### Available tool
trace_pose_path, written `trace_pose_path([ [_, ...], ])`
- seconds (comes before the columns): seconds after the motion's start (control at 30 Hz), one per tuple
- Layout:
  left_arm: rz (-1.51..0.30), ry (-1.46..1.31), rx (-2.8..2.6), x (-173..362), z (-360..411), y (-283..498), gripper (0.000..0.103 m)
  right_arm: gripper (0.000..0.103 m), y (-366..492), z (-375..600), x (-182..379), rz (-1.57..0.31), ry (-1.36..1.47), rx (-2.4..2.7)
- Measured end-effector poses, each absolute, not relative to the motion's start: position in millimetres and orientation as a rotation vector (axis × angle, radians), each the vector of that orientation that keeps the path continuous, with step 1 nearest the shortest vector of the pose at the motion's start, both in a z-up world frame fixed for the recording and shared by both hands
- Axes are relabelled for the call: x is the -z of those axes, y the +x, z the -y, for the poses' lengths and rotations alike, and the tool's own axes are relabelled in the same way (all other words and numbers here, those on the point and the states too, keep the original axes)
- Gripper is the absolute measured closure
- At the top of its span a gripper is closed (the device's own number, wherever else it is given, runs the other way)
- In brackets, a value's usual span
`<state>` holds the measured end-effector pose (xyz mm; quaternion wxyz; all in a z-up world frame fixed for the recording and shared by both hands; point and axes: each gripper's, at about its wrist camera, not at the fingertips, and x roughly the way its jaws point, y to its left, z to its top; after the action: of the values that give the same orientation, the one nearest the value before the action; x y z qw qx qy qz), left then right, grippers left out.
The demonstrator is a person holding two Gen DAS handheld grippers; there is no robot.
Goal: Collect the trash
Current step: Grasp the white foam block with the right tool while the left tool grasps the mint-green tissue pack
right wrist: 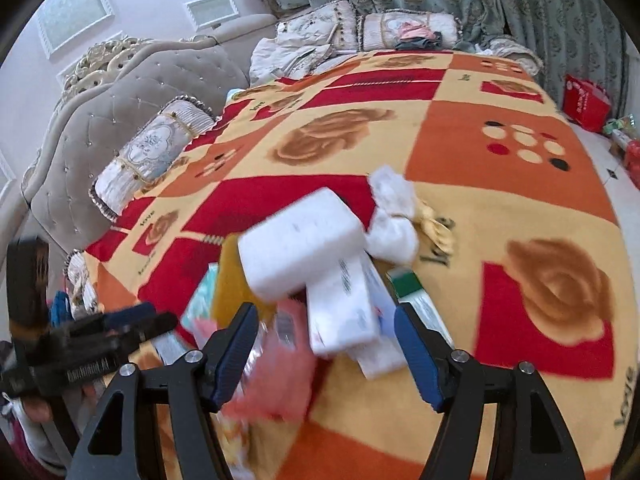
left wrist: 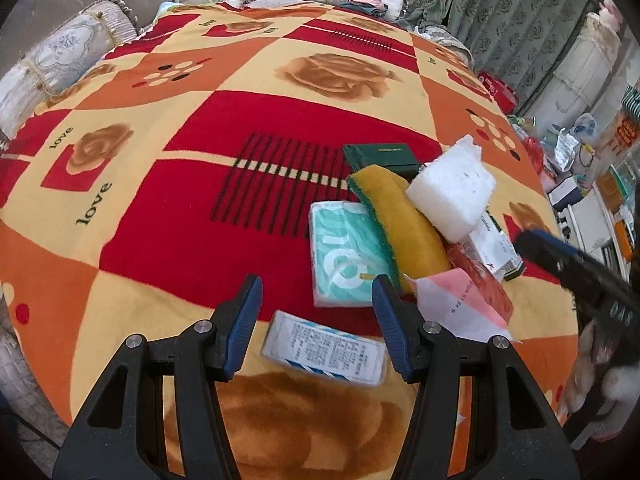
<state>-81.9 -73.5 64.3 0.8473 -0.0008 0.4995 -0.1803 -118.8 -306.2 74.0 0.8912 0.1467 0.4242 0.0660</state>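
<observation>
Bed blanket (left wrist: 168, 248), red/orange patchwork, fills both views; trash heap sits lower right of centre in left wrist view, mid-frame in right wrist view. White foam block (left wrist: 450, 188) tops it: light, squashy, likely best pinched across short sides. Yellow-green scrub sponge (left wrist: 400, 224) under it, soft, grippy. Teal tissue pack (left wrist: 346, 256) & small printed box (left wrist: 324, 350): light; pack's wrap prob slippery, box stiffer, take by edges. Left gripper (left wrist: 318, 292) abt half open, empty, box just below it. Right gripper (right wrist: 326, 320) wide, nothing clamped, over white boxes.
</observation>
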Motion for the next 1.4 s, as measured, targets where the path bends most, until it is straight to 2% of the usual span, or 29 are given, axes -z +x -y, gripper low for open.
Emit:
trace_pose_path([
  [0.23,-1.091,-0.013,0.4,-56,70,-67,0.047,0.012,-64,285,-76,-0.893,0.172,-0.223],
  [0.4,-1.14,-0.042,0.459,-47,80,-56,0.047,0.011,-38,284,-58,-0.97,0.149,-0.285],
  [0.63,-1.183,-0.011,0.505,-34,99,-46,0.047,0.01,-42,278,-53,-0.96,0.091,-0.338],
  [0.73,-1.203,-0.044,0.508,-29,99,-41,0.048,0.015,-47,278,-50,-0.941,0.062,-0.306],
  [0.77,-1.206,-0.057,0.513,-28,98,-40,0.053,0.016,-49,279,-50,-0.929,0.064,-0.297],
  [0.87,-1.185,-0.063,0.526,-33,97,-40,0.078,0.017,-65,288,-58,-0.866,0.106,-0.28],
  [0.93,-1.17,-0.065,0.526,-39,95,-42,0.083,0.017,-77,294,-67,-0.832,0.125,-0.268],
  [1.13,-1.085,-0.082,0.517,-72,80,-53,0.085,0.017,-116,314,-92,-0.764,0.172,-0.236],
  [1.4,-0.974,-0.01,0.527,-115,95,-82,0.085,0.017,-153,326,-89,-0.791,0.169,-0.191],
])
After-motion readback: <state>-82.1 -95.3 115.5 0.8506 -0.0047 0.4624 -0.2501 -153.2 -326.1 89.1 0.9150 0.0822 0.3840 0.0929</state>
